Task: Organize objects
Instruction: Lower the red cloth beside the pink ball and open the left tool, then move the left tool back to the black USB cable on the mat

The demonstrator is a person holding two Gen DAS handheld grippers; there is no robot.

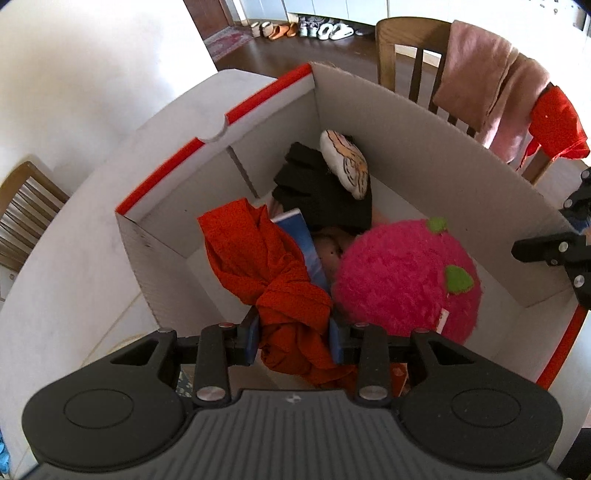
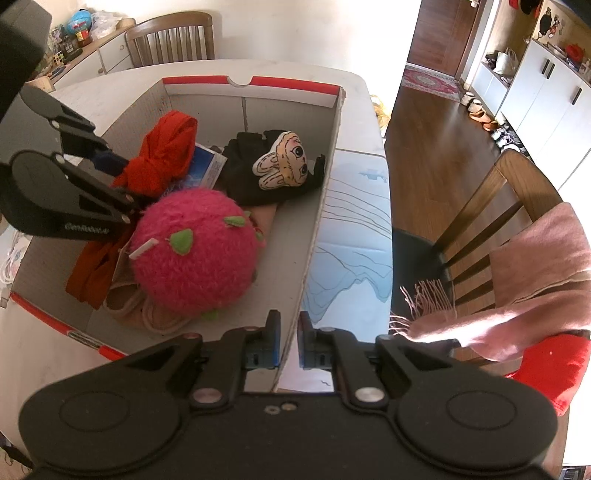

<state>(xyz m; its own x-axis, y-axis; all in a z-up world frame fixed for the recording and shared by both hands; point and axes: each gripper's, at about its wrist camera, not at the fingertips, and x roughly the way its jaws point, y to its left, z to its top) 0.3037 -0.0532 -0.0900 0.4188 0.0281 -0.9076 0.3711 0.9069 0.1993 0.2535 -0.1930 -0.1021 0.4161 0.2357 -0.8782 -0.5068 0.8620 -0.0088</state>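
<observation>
Wood floor [image 2: 436, 155], white cabinets [image 2: 543, 107], wooden chair [image 2: 491, 221], bright wall [image 2: 295, 29].

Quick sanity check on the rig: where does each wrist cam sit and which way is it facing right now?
Left wrist: on the left gripper, looking down into the cardboard box; its fingers clamp the orange cloth; the right gripper shows at the right edge.
Right wrist: on the right gripper, looking along the box wall pinched between its fingers, chair beyond; the left gripper shows at left.
Shared: box, orange cloth, pink plush ball, cartoon-face plush.
</observation>
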